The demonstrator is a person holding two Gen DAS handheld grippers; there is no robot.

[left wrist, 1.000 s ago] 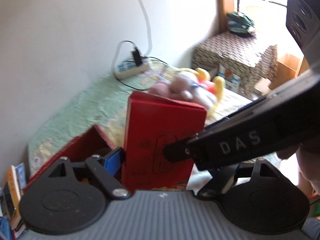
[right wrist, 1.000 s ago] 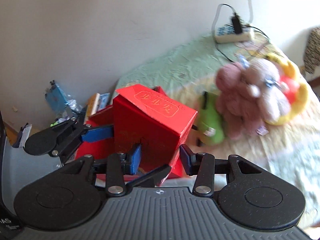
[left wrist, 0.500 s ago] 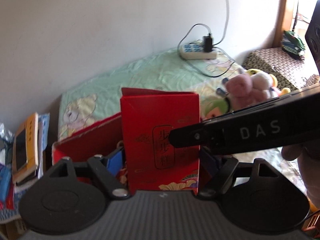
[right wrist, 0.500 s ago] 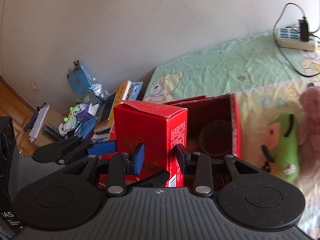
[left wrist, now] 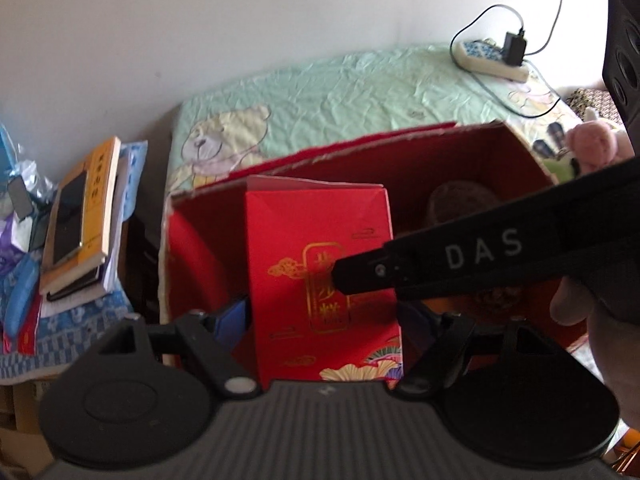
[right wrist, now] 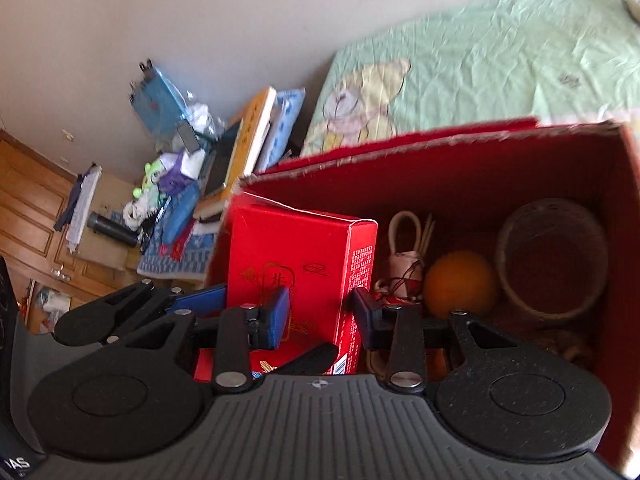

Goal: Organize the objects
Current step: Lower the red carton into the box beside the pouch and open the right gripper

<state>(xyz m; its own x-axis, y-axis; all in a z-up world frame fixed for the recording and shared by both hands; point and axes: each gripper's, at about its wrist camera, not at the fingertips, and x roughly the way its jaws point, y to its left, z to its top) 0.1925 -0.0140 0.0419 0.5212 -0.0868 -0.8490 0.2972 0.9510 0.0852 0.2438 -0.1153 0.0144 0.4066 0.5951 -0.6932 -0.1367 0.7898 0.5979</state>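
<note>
A small red gift box point(left wrist: 320, 280) with gold print stands upright in the left end of a big open red carton point(left wrist: 520, 148). My left gripper point(left wrist: 324, 320) is shut on the gift box, with its blue pads point(left wrist: 236, 312) on the two wide sides. My right gripper point(right wrist: 320, 316) grips the same gift box point(right wrist: 296, 264) across its near corner. Its black body point(left wrist: 480, 252) crosses the left wrist view, and a hand shows behind it. Inside the carton point(right wrist: 616, 240) lie an orange ball point(right wrist: 460, 288), a woven round basket point(right wrist: 552, 256) and a small pink pouch point(right wrist: 406, 260).
The carton rests on a bed with a green bear-print sheet point(left wrist: 340, 92). Left of the bed lies a stack of books with a phone on top point(left wrist: 80, 220), among other clutter point(right wrist: 168, 176). A power strip point(left wrist: 492, 56) and a pink plush toy point(left wrist: 592, 144) sit at the far right.
Both grippers have carried the gift box away from the plush toys, leftward and down into the left end of the carton. The carton's inside has come into view.
</note>
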